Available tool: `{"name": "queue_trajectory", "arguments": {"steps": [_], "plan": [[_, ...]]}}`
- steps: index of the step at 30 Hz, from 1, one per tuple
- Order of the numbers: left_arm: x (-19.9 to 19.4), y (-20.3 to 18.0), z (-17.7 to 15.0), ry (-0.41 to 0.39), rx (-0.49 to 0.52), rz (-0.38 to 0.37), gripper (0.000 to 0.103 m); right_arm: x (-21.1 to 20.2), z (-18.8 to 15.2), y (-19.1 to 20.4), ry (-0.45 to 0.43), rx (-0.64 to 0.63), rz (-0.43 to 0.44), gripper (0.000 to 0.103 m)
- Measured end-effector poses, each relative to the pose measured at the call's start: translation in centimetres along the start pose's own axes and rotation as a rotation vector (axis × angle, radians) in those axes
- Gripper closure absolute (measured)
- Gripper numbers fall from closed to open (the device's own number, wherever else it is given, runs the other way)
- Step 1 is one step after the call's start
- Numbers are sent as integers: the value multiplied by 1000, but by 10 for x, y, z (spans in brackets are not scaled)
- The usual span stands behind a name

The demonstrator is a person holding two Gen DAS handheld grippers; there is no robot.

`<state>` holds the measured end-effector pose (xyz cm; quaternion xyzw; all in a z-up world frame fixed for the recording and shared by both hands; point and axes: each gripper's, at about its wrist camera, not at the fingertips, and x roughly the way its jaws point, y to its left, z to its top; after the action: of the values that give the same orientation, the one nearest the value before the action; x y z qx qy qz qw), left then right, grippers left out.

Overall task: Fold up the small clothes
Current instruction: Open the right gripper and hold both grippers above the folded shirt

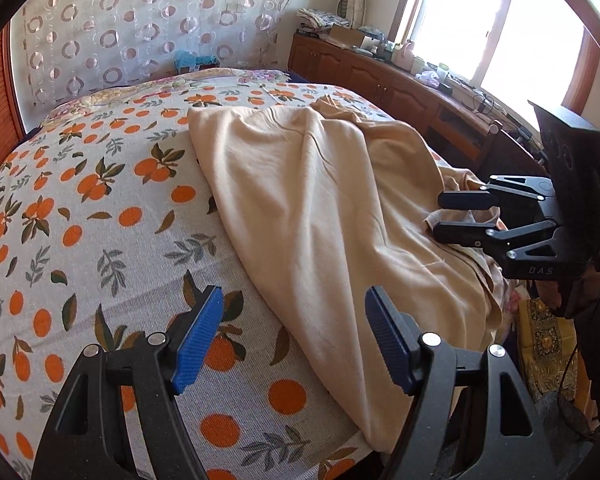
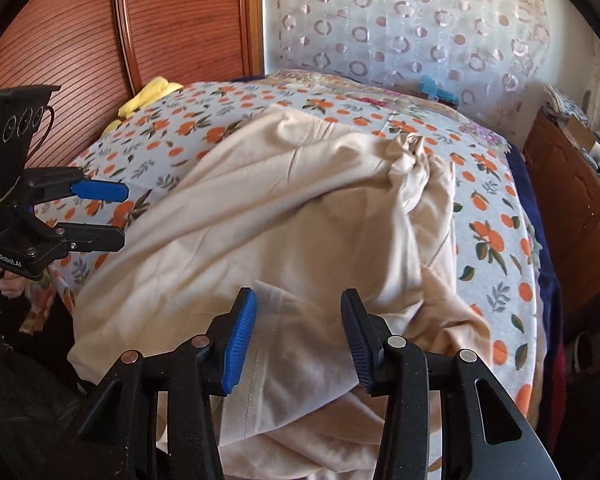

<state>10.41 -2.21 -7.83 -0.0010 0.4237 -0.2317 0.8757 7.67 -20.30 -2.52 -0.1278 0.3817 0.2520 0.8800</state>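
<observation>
Lying rumpled across the bed point(image 1: 80, 216), the cream garment point(image 1: 320, 208) runs from about 12 o'clock down to 5 o'clock in the left wrist view, with its near end draped over the bed's edge, so nothing looks folded yet. The left gripper point(image 1: 294, 344) hangs at 6 o'clock with its jaws spread wide and nothing between them, one blue pad over the orange-print sheet and the other over the cloth's long edge, probably lined up to take that edge. The right gripper point(image 2: 298, 336) also stands wide apart and empty, poised at 6 o'clock of its own view above a stitched hem point(image 2: 266, 344), which would give a firm, straight line to pinch. In the right wrist view the fabric bunches into a knot of creases near 1 o'clock, so it likely needs spreading flat before any fold. A yellow cloth point(image 2: 148, 96) sits by the wooden headboard point(image 2: 180, 20) at 10 o'clock, well apart from the work
</observation>
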Motion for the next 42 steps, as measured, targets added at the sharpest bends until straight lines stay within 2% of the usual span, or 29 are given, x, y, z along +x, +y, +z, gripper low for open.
{"name": "queue_trajectory", "arguments": {"steps": [3,4,5,6,10,15,18,22,24,29,32,36,38,41,42], "plan": [[3,-1,-2,6,-6,-5,29,6,0,4,18,-21,8,58],[3,-1,-2,6,-6,-7,29,6,-1,4,24,-22,20,78],[3,-2,-2,6,-6,-10,29,4,-2,4,28,-25,46,91],[4,-2,-2,7,-5,-11,29,1,-4,2,27,-20,52,96],[-1,-6,-2,-4,-3,-20,29,-32,-10,-13,-19,-2,89,98],[-9,-16,-3,-7,2,-32,29,-86,-42,-26,-30,0,75,99],[-14,-25,-5,-3,20,-36,29,-97,-61,-34,10,18,30,99],[-18,-32,-10,5,27,-31,29,-106,-86,-45,41,65,35,102],[-20,-33,-13,20,26,-21,29,-113,-95,-50,27,96,29,102],[-28,-29,-22,24,19,-10,29,-132,-111,-53,-25,162,50,102],[-30,-22,-24,23,-7,-6,29,-124,-119,-51,16,149,43,102],[-29,-23,-29,31,-9,-11,29,-100,-120,-61,66,167,-11,102],[-27,-26,-32,36,-6,-13,29,-96,-116,-60,48,180,-28,94],[-25,-27,-36,42,-11,-21,29,-93,-112,-55,6,194,-24,75],[-24,-27,-37,43,-17,-26,29,-88,-112,-54,1,204,-20,63]]}}
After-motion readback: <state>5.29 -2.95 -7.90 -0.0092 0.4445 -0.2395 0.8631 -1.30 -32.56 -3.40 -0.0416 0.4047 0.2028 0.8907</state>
